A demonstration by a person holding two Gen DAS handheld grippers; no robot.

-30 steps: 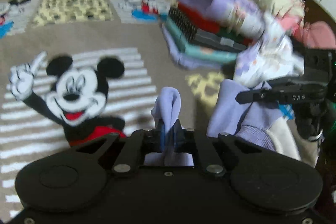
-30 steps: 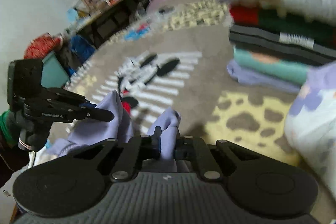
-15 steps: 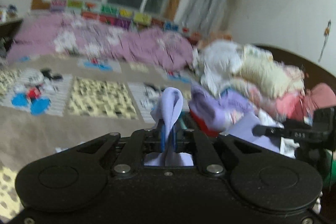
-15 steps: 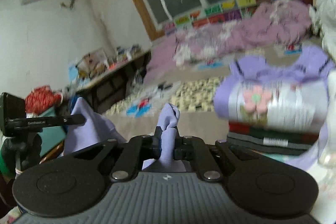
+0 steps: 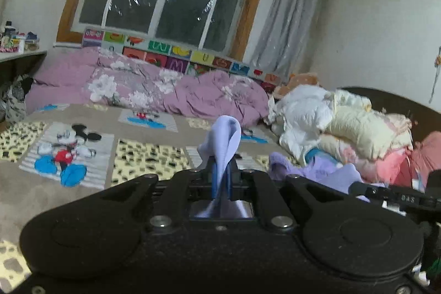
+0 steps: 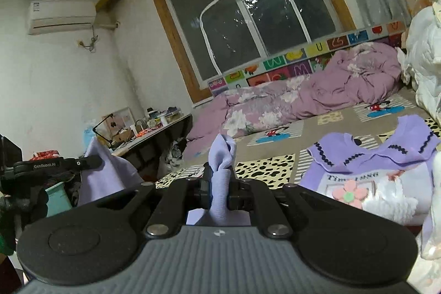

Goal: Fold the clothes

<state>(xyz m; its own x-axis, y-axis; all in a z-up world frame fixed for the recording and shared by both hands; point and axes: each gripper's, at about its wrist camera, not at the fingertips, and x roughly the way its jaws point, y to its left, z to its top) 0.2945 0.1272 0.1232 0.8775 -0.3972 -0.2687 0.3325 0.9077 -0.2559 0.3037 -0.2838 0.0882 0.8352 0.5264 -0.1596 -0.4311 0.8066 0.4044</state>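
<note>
Both grippers hold one lavender garment lifted above the bed. My left gripper point(image 5: 221, 175) is shut on a bunched fold of the lavender garment point(image 5: 224, 139). My right gripper point(image 6: 219, 178) is shut on another fold of the same garment point(image 6: 220, 156). In the left wrist view the right gripper point(image 5: 397, 197) shows at the right edge with lavender cloth point(image 5: 341, 178) hanging by it. In the right wrist view the left gripper point(image 6: 55, 164) shows at the left with cloth point(image 6: 102, 170) draped from it. The rest of the garment hangs below, out of sight.
The bed has a Mickey Mouse blanket point(image 5: 66, 150). A pink floral duvet point(image 5: 165, 90) lies along the window side. A pile of unfolded clothes point(image 5: 344, 126) sits at the right. A folded stack topped by a purple flower shirt point(image 6: 372, 175) is near the right gripper. A cluttered desk point(image 6: 154, 126) stands left.
Both grippers have risen and tilted up, still gripping the lavender garment; the views swung from the blanket and stack to the window and far wall.
</note>
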